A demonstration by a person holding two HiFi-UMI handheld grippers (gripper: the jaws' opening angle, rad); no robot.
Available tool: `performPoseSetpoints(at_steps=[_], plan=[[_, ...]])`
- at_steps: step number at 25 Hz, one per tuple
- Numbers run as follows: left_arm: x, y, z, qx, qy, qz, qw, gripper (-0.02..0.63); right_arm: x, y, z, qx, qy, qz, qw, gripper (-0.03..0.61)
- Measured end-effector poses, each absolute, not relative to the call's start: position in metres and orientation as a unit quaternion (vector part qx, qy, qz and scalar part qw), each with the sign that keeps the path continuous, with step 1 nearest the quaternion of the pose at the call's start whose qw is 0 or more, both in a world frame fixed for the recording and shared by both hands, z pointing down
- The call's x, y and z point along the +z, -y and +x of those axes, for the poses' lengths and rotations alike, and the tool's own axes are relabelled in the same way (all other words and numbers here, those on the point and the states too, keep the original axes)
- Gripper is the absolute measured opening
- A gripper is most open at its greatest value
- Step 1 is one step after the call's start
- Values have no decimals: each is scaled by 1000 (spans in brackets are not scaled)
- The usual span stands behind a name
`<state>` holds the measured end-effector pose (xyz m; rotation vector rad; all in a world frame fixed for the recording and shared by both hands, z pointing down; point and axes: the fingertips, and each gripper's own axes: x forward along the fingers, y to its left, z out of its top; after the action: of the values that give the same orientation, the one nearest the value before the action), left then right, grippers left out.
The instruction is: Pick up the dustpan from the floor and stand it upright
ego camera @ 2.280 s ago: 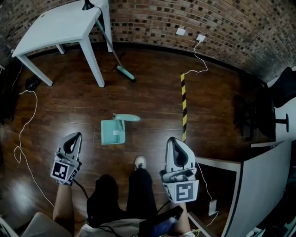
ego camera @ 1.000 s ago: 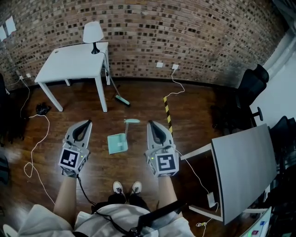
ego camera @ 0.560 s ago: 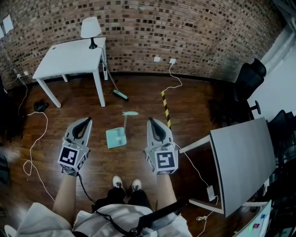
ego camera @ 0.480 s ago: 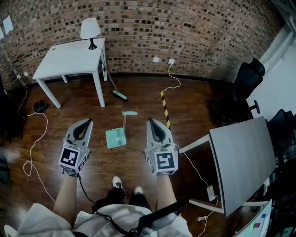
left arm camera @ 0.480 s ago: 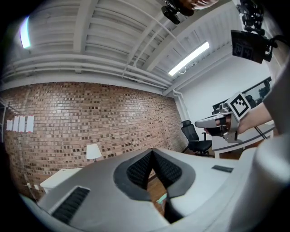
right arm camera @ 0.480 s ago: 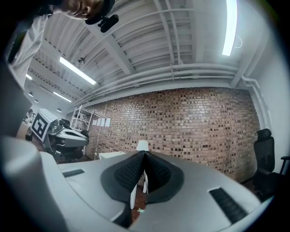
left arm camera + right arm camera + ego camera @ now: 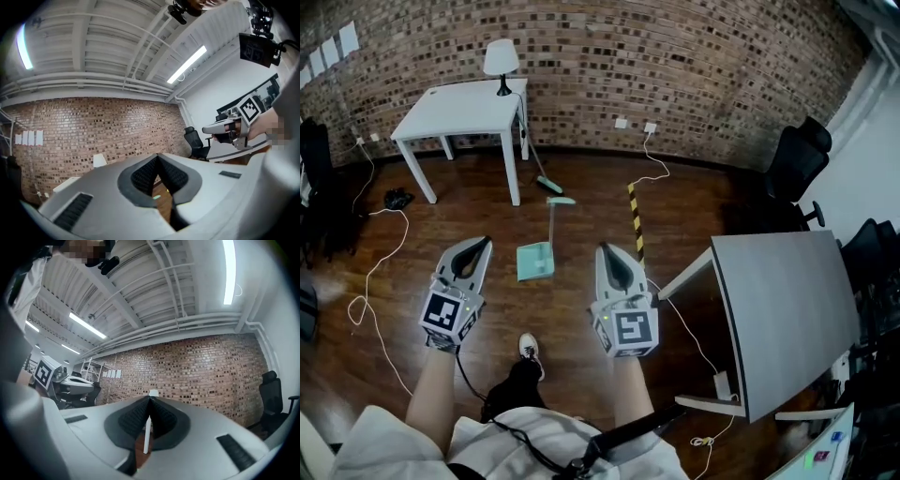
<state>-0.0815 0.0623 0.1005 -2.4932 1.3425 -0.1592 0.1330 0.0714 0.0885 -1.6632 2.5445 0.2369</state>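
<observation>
mint-green dustpan [image 7: 535, 260], long handle, flat on floor

Left of the white table [image 7: 469, 105], the dark lump [image 7: 397, 198] on the floor is too small for you to tell, and the dark furniture [image 7: 317, 159] beyond it is cut off by the picture's edge. In your right gripper view, the right gripper [image 7: 149, 400] itself hides all of that table except one leg [image 7: 146, 437].

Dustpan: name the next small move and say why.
Probably just hold back: the dustpan seems to stand on the floor already, its thin handle rising. The left tool and right tool are shut, empty and well short of it. If the handle actually lies flat, step closer first.
</observation>
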Motion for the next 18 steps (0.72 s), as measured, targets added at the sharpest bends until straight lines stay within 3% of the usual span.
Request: performPoseSetpoints(at_steps=[8,18], plan=[[119,-249,-34,-54,-477,-872,99,3,103,-252,182,68,-849,-523,20,-21],[102,-329,-57,-69,-482,-868,100,3,96,-332,173,51,-847,-528,39,-21]])
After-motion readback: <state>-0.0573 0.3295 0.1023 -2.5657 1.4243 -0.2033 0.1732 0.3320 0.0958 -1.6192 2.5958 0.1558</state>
